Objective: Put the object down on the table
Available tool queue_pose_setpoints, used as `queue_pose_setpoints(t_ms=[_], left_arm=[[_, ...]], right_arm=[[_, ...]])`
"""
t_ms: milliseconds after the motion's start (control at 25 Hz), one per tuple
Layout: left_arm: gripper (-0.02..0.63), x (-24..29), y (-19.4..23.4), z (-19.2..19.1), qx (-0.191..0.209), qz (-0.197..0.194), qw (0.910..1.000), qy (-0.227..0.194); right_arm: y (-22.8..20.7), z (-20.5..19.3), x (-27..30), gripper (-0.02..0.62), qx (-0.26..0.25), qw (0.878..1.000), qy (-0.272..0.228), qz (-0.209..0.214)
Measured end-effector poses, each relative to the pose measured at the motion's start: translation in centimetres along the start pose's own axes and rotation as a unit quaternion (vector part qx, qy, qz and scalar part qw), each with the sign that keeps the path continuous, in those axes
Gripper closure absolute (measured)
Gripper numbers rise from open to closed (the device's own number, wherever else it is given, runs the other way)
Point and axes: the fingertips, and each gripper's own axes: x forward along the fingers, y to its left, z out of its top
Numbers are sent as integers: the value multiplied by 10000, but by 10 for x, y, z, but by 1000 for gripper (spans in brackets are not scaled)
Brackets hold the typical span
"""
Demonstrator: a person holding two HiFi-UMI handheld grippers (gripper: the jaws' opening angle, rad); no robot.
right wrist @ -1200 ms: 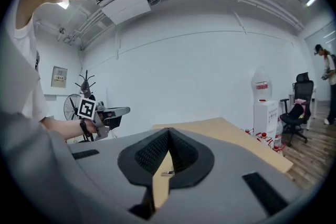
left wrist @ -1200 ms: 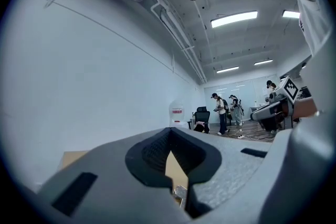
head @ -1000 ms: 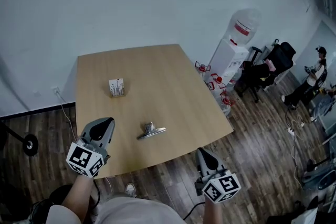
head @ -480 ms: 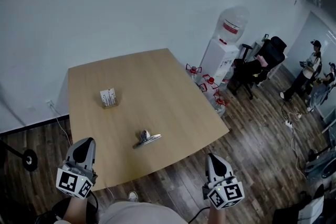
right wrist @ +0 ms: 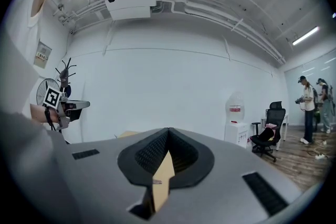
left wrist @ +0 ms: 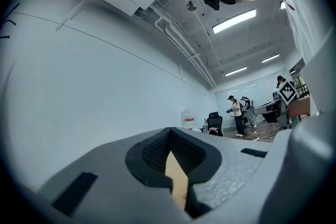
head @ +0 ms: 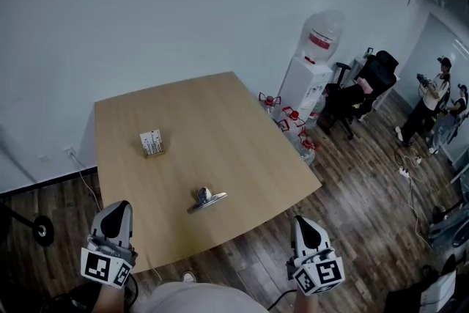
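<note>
Task's thing: a small silvery metal object with a flat blade-like arm lies on the light wooden bench, toward the near edge. Nothing touches it and it is well apart from both grippers. I judge it as already put down.

On the left gripper the fingers are closed together with nothing between them. Only a sliver of bench colour shows through the notch. It is held low at the bench's near left corner. On the right gripper the fingers are likewise pressed together and empty, off the near right edge over the dark plank floor. Both point forward. This reads as a rest pose clear of the bench, so the object lies undisturbed.

Containers: a small white upright box stands mid-bench, well apart from the metal object. It may hold cards or packets, but it is too small to tell. Off the bench, a white water dispenser by the wall carries a clear bottle with a red label
</note>
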Motion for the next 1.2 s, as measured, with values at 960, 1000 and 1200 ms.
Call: queue_pose_setpoints(t_ms=[960, 1000, 1200], left_arm=[[600, -12, 4, 2, -53, 49, 9999, -130], [600, -12, 3, 2, -57, 39, 9999, -131], [600, -12, 1, 2, -76, -8, 9999, -128]], right_arm=[[11, -2, 11, 597, 110, 9999, 24, -78], [10, -3, 10, 598, 58, 9998, 59, -165], [13, -2, 9, 597, 52, 9998, 59, -182]])
